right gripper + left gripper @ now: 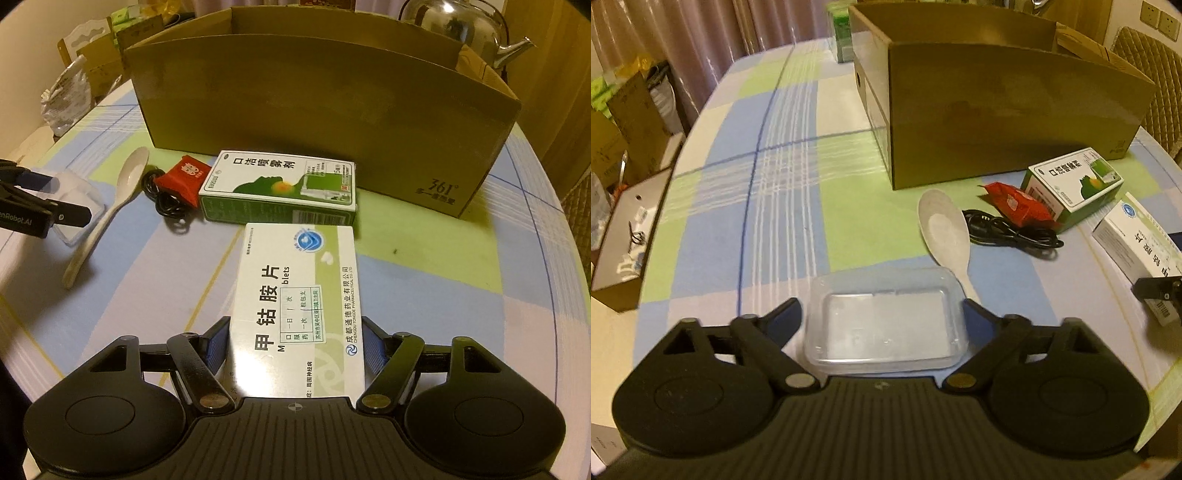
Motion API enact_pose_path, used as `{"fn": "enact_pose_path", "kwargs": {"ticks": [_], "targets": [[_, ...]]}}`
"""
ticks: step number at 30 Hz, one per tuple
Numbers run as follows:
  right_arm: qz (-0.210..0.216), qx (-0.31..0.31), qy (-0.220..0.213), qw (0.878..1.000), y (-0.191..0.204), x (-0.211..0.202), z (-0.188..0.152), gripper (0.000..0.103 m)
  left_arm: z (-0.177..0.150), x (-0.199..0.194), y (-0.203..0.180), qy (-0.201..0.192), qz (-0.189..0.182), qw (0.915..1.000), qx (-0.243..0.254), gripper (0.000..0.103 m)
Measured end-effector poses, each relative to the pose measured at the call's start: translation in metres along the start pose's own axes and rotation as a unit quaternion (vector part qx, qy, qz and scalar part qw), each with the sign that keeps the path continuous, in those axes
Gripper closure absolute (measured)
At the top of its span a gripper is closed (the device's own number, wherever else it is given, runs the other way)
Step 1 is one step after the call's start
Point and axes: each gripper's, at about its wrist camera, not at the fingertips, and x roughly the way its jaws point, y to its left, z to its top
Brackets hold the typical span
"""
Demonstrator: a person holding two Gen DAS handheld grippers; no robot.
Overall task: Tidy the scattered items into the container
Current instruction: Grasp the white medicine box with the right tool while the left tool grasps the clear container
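A brown cardboard box [997, 110], also in the right wrist view [325, 122], stands at the back of the table. My left gripper [882, 306] is open, its jaws on either side of a clear plastic tray [886, 321] without touching it. My right gripper [295, 336] straddles a white medicine box [299, 306]; its blue pads [216, 347] stand at the box's sides. Between them lie a white spoon [945, 229], a black cable [1012, 230], a red packet [1019, 205] and a green spray box [284, 188].
The table has a checked cloth [768, 184]. A steel kettle [465, 29] stands behind the box at the right. Cardboard boxes [624, 122] and clutter sit off the table's left edge. A padded chair [1156, 85] is at the far right.
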Motion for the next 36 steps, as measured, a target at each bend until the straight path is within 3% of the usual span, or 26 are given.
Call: {"fn": "enact_pose_path", "kwargs": {"ticks": [11,22,27,36], "targets": [[0.005,0.004,-0.004,1.0,-0.001,0.001,-0.003,0.034,-0.009,-0.012,-0.016,0.011,-0.006,0.9995,0.029,0.02],[0.006,0.012,-0.008,1.0,-0.002,0.007,0.005,0.031,-0.011,-0.003,-0.015,0.017,-0.001,0.9996,0.021,0.02],[0.004,0.016,-0.009,1.0,-0.002,0.007,0.006,0.035,-0.013,-0.003,-0.013,0.014,-0.001,0.9999,0.009,0.02],[0.001,0.021,-0.025,0.999,-0.004,-0.015,0.002,0.035,-0.014,-0.02,-0.012,-0.002,0.009,1.0,-0.001,0.021]]}}
